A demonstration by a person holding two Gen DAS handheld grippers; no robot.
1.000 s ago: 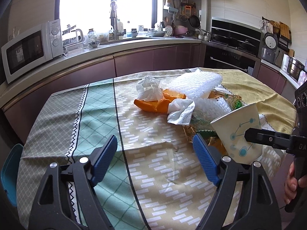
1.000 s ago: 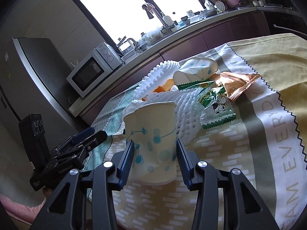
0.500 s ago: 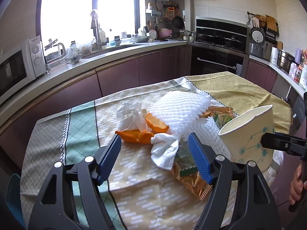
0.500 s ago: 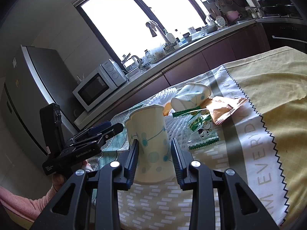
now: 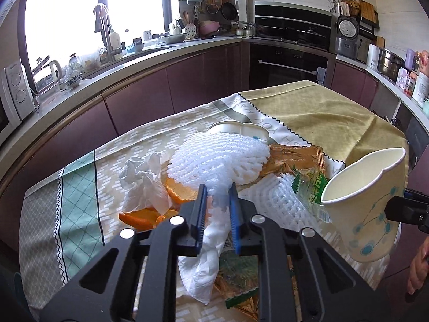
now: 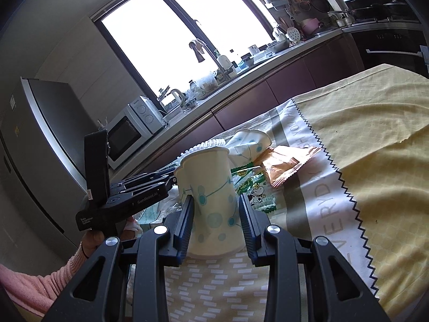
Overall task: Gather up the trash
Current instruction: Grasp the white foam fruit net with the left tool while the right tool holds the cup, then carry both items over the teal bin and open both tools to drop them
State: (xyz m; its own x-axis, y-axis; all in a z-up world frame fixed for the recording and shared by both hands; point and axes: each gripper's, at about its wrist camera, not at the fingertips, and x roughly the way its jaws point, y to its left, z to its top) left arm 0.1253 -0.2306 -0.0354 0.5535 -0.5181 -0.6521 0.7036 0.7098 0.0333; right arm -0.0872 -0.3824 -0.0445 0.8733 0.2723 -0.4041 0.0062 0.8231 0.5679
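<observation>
On the patterned tablecloth [image 5: 80, 187], trash is being gathered toward a held paper cup [image 6: 211, 196].

The cup is clamped upright between the pads of the right gripper [image 6: 214, 220], its mouth kept open, likely as a receptacle; the left gripper [image 5: 217, 214] is closing, its jaws nearly together around a crumpled white tissue [image 5: 211, 241] beneath the foam net [image 5: 217, 161]; the cup is held just right of that claw.

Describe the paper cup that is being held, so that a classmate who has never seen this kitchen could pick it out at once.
Start at the table with the patterned cloth and its heap of trash. At the near right edge of the heap, the right tongs grip a paper cup upright by its sides. Unlike the second cup, crushed and lying on its side further back, this one stands open-mouthed and clear of the cloth.
</observation>
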